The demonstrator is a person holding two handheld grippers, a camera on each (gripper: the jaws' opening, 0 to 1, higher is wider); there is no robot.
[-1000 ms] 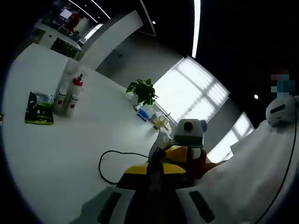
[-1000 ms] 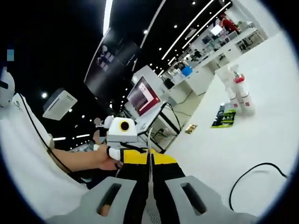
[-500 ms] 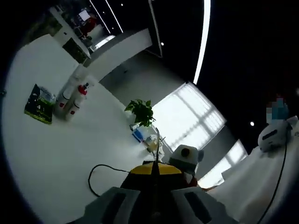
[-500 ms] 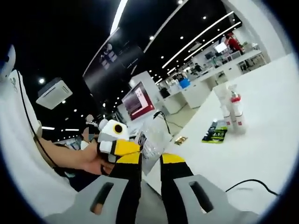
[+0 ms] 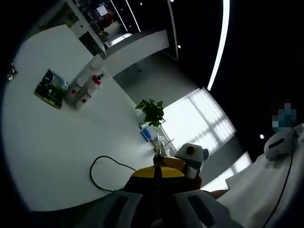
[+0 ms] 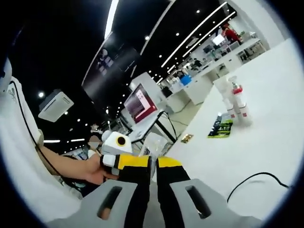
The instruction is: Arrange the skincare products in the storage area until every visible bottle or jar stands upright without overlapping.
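Skincare bottles, two slim white plastic ones (image 5: 81, 89), one red-capped, are standing upright at the far left of the white table (image 5: 57, 142), just beside a flat green sachet (image 5: 51, 88). They look light and tippable, best gripped mid-body. The left gripper (image 5: 156, 190) is appearing clenched on nothing; the right gripper (image 6: 153, 190) is showing a narrow gap, nothing between its jaws.

desk (image 5: 52, 156): smooth white surface, matt with a soft sheen
bottles (image 6: 239, 107): white plastic, glossy, near the desk's far edge
sachet (image 5: 51, 88): green printed foil, shiny
cable (image 5: 102, 172): black, rubbery, matt
jaws: yellow and grey plastic, matt
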